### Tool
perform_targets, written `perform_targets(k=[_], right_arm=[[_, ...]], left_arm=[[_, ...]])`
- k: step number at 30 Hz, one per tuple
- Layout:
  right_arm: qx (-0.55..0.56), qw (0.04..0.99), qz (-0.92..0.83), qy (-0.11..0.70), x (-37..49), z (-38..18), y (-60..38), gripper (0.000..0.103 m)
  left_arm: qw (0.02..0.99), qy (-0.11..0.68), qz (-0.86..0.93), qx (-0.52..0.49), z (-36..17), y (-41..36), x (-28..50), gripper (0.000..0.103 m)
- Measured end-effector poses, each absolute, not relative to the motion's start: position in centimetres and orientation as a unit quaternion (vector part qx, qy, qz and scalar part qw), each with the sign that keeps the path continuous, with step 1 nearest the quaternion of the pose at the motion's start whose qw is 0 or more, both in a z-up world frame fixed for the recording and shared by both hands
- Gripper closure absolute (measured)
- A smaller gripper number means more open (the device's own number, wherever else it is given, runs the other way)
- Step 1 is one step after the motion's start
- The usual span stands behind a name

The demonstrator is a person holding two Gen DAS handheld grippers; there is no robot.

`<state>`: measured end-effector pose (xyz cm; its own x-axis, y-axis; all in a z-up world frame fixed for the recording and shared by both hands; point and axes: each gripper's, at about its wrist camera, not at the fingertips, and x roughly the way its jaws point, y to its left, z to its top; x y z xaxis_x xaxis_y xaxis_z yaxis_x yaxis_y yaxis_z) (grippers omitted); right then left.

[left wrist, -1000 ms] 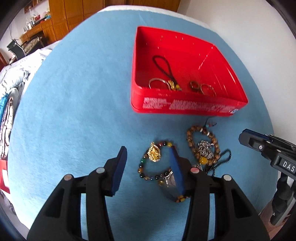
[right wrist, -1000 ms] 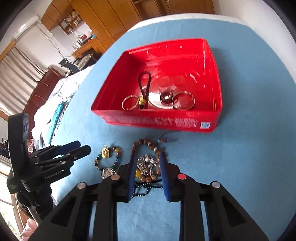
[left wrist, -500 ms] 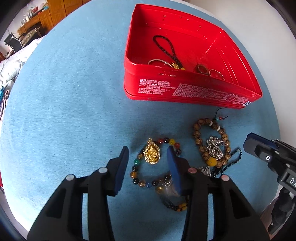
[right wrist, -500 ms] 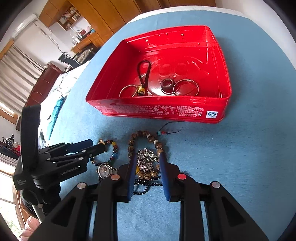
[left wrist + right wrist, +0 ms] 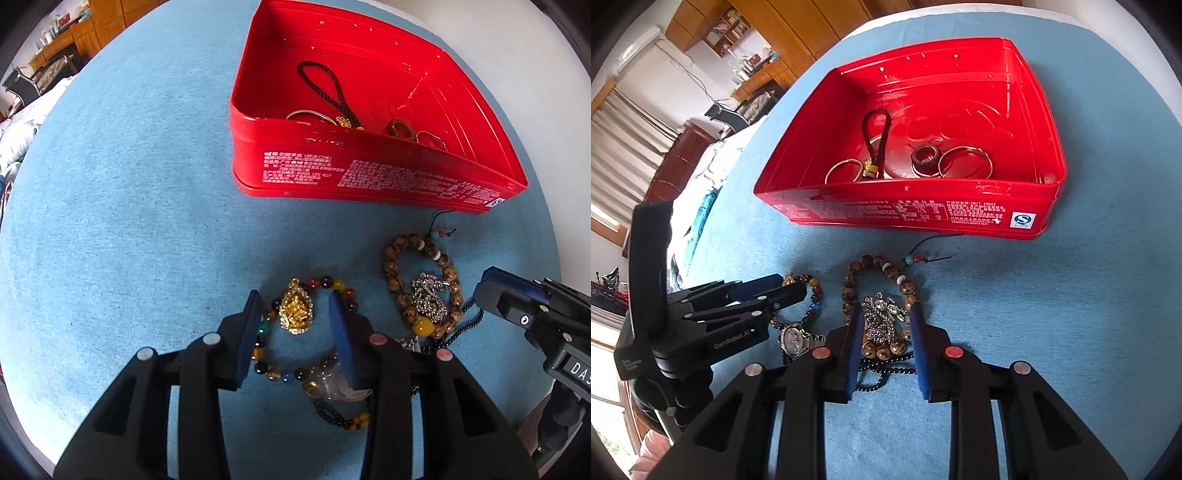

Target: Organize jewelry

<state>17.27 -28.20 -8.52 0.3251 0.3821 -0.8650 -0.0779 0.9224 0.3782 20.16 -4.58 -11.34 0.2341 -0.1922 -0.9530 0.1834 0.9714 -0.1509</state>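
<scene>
The left tongs [image 5: 295, 325] point steeply down over the blue worktop [image 5: 129, 221], their jaws closing astride the gold pendant [image 5: 296, 312] of the multicoloured bead bracelet [image 5: 341, 291], not yet pinching it, probably to lift it by its bulkiest part. To the right, the right tongs [image 5: 884, 345] stand unclenched around the silver charm [image 5: 882, 319] on the brown bead bracelet [image 5: 849, 295], pads not pressing it. The red tin [image 5: 1049, 177] lies just beyond, already holding rings and a cord loop, so both pieces face a short carry.

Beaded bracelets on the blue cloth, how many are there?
2: a multicoloured bracelet with a gold charm on the left, a brown bracelet with a silver charm on the right. Dark bead strands beside them may be more.
</scene>
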Motion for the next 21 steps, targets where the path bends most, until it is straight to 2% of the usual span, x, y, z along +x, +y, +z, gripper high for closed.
perform_targets(k=[3, 4, 10, 12, 21], right_arm=[[0.135, 0.801, 0.144, 0.565, 17.4, -8.7, -28.2, 0.078], [0.136, 0.800, 0.145, 0.566, 17.4, -8.8, -28.2, 0.078], [0.138, 0.798, 0.146, 0.568, 17.5, -9.1, -28.1, 0.077], [0.136, 0.798, 0.148, 0.569, 17.4, -9.2, -27.8, 0.077], [0.135, 0.795, 0.153, 0.571, 17.5, -8.9, -27.3, 0.077]], left_arm=[[0.788, 0.605, -0.117, -0.002, -11.5, -4.9, 20.3, 0.070], [0.789, 0.604, -0.115, -0.002, -11.6, -5.0, 20.3, 0.074], [0.793, 0.600, -0.110, -0.002, -11.7, -4.8, 20.2, 0.084], [0.793, 0.599, -0.109, -0.003, -11.7, -4.9, 20.0, 0.091], [0.796, 0.593, -0.122, -0.024, -10.4, -3.3, 18.6, 0.091]])
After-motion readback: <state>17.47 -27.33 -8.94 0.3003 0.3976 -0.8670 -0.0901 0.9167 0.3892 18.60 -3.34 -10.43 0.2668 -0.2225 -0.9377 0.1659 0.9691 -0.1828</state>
